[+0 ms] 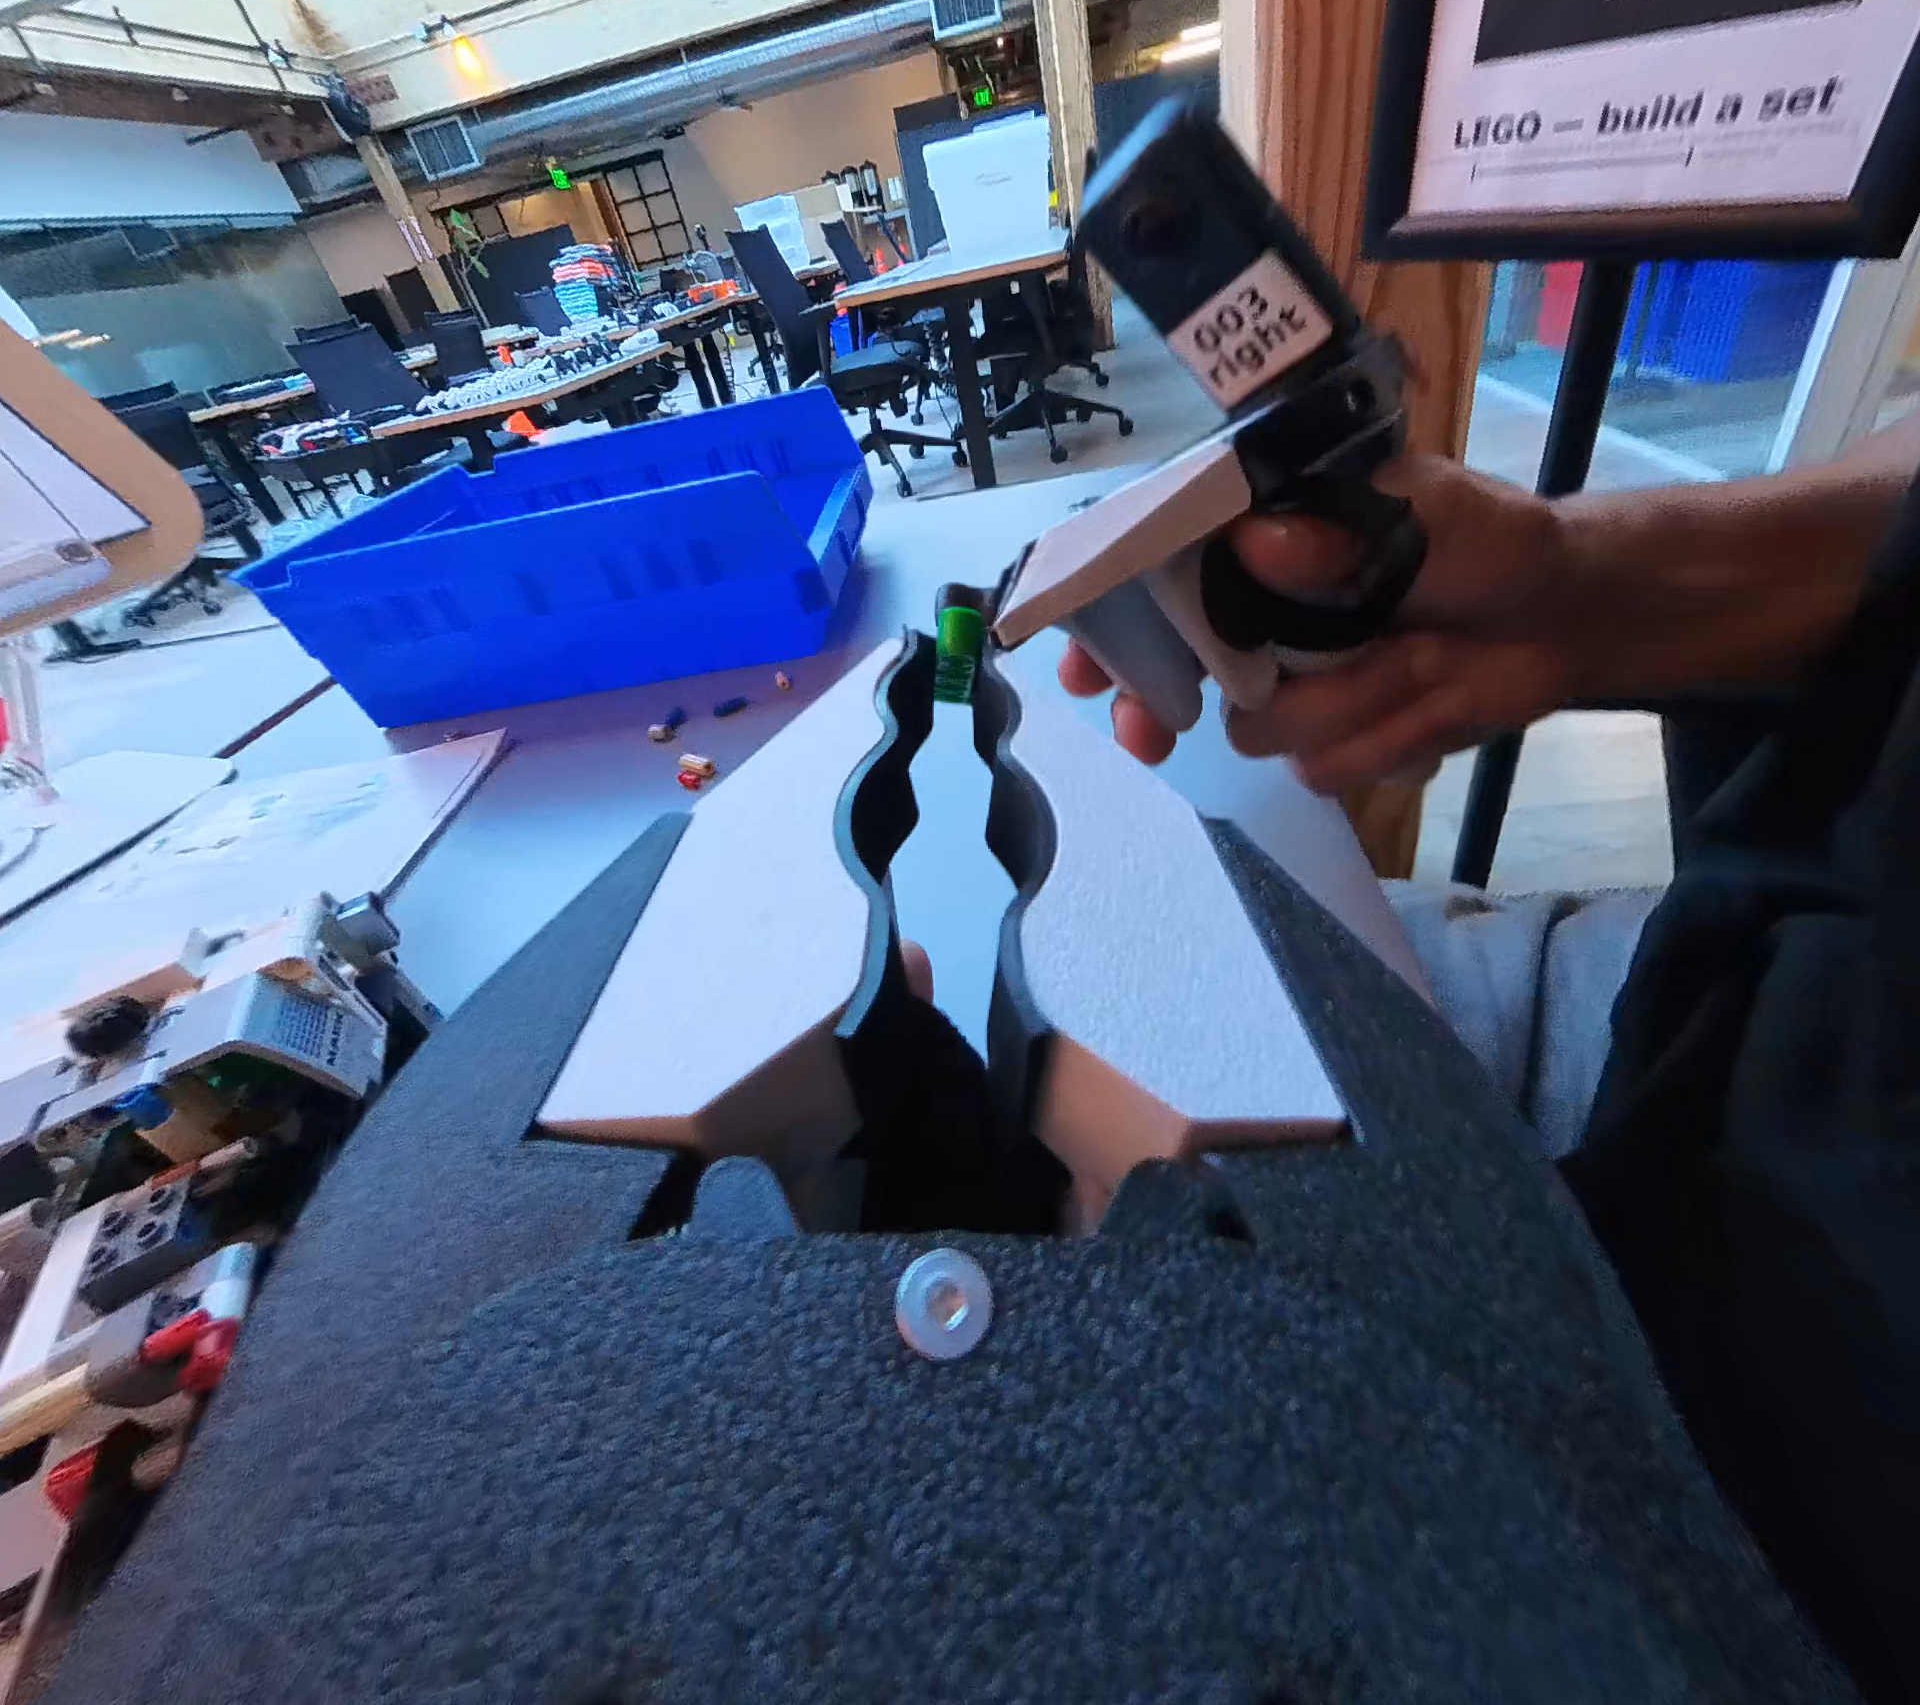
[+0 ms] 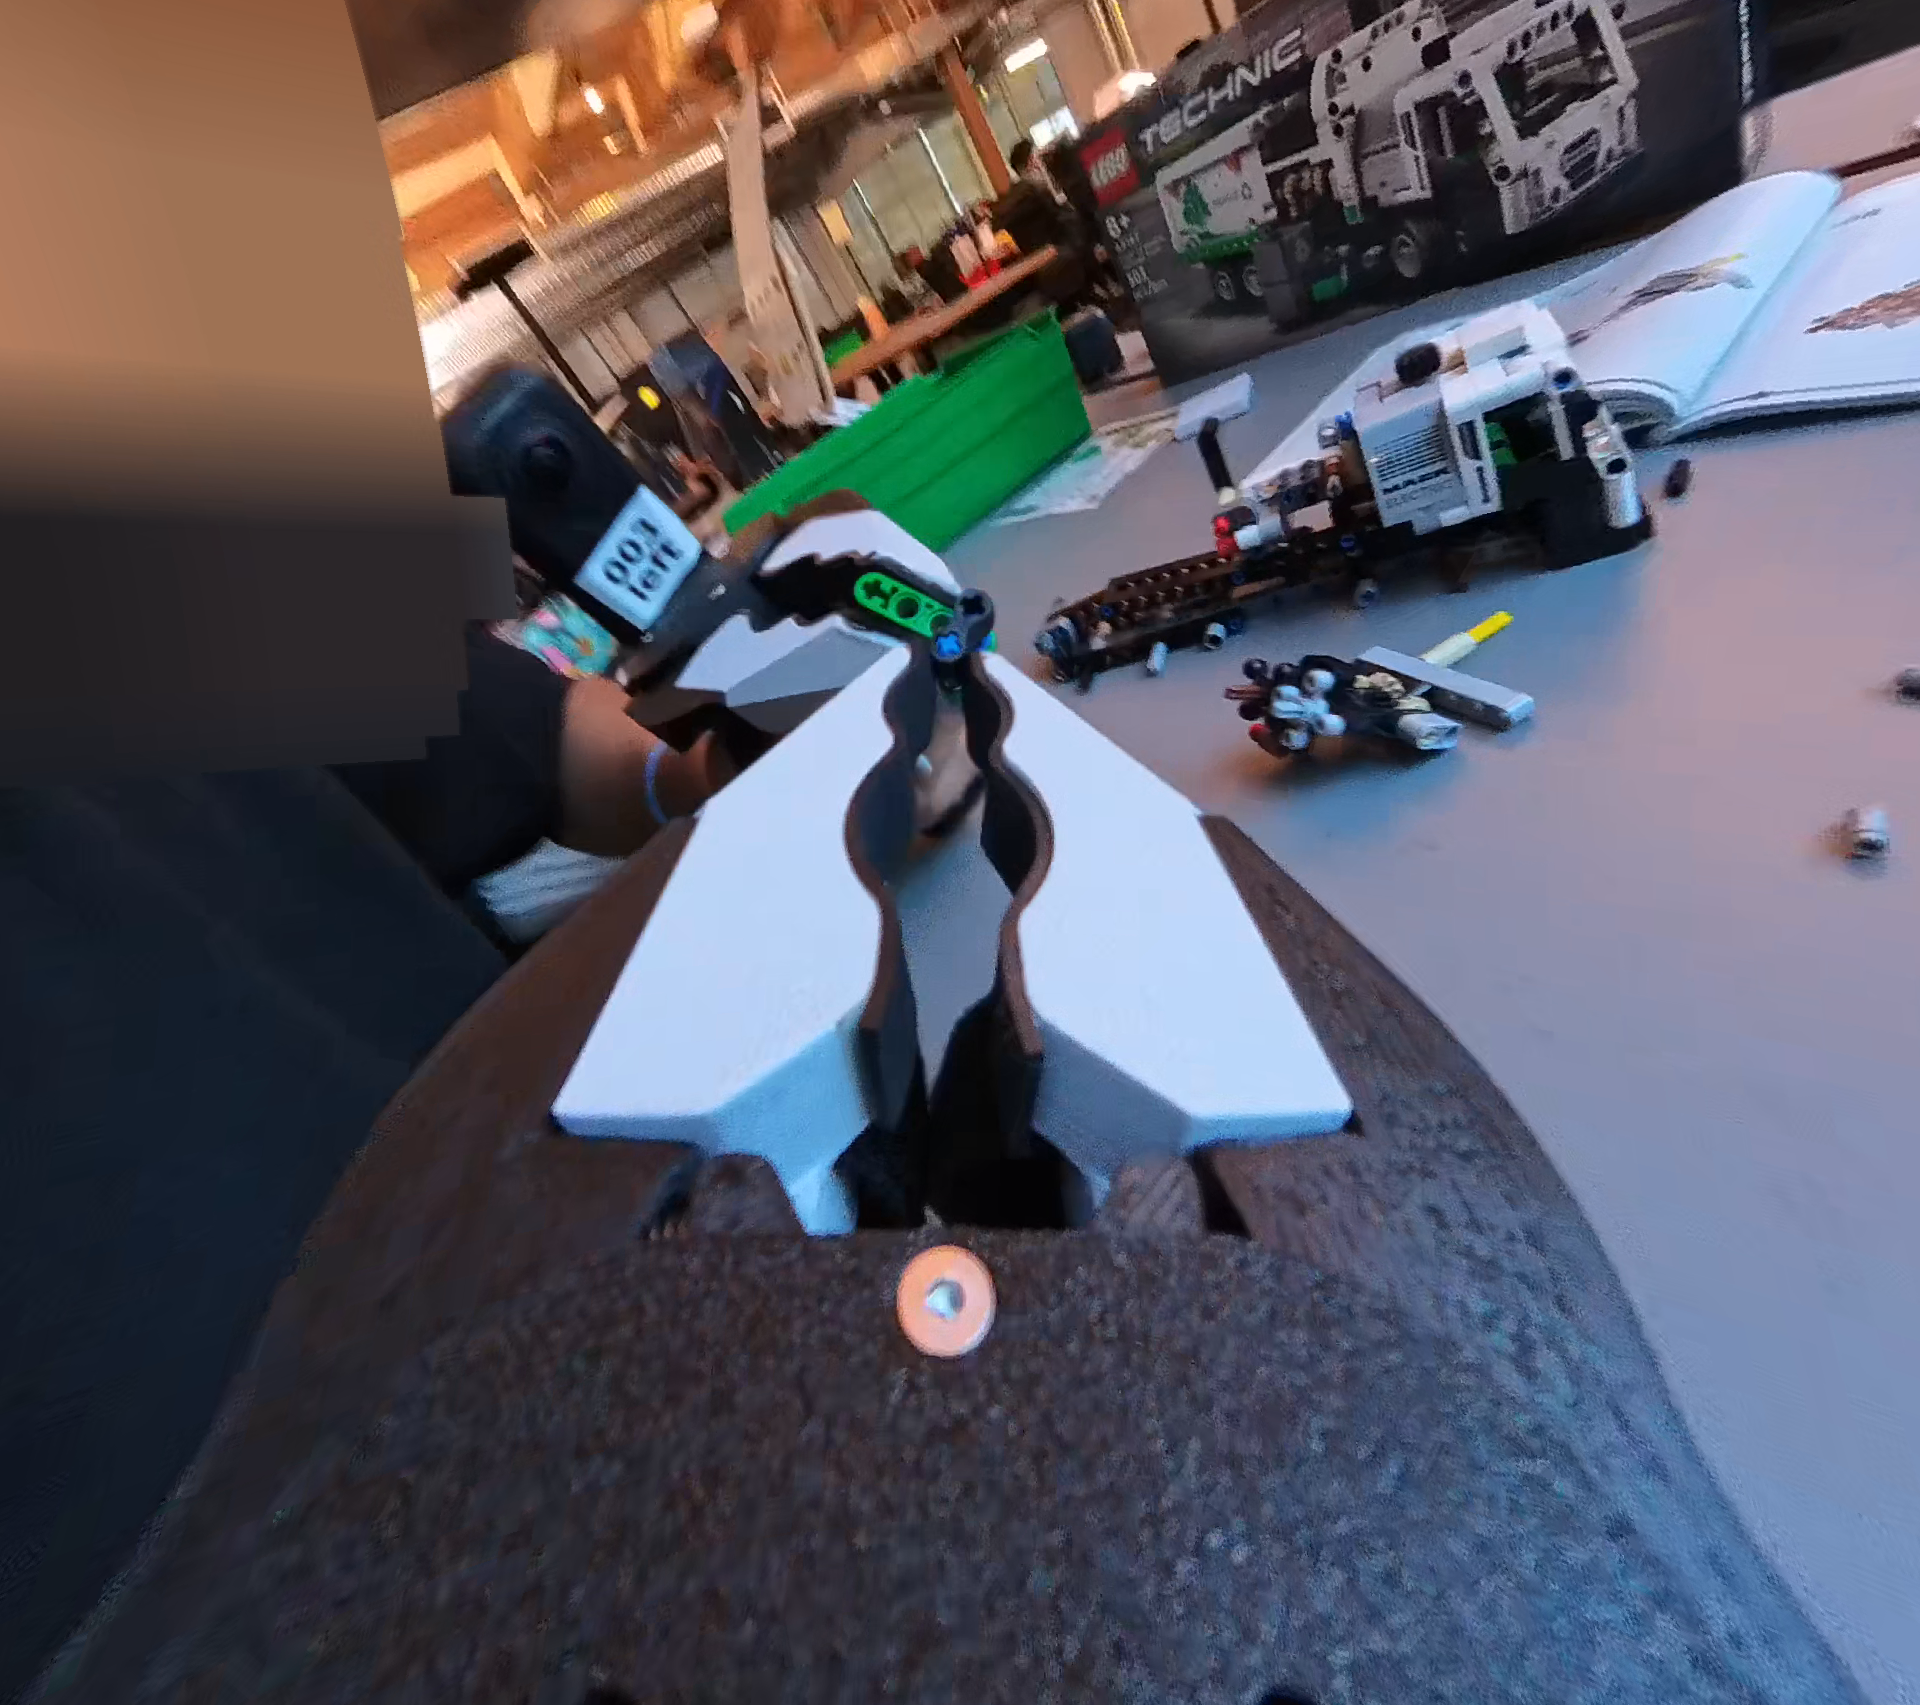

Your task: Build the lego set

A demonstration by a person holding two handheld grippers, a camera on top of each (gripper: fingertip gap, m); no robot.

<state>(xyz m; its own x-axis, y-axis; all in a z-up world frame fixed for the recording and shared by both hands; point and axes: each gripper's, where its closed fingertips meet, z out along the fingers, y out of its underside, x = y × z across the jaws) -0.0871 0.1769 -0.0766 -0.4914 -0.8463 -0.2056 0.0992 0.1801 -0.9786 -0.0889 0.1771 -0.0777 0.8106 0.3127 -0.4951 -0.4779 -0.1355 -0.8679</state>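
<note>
Gripping a green lego beam (image 1: 956,656) at its fingertips, our left gripper (image 1: 952,668) holds the piece up above the grey bench (image 1: 582,782). In the right wrist view that same beam (image 2: 902,603) lies flat between the left gripper's fingers, and a small black connector with a blue pin (image 2: 964,625) sits at its end. Our right gripper (image 2: 948,668) has its fingers closed to a narrow gap right at that connector; we cannot tell whether they actually clamp it. On the bench, well apart, stand the half-built white truck (image 2: 1455,450), a loose dark sub-assembly (image 2: 1340,705), the open instruction book (image 2: 1745,294) and a blue bin (image 1: 582,554).
</note>
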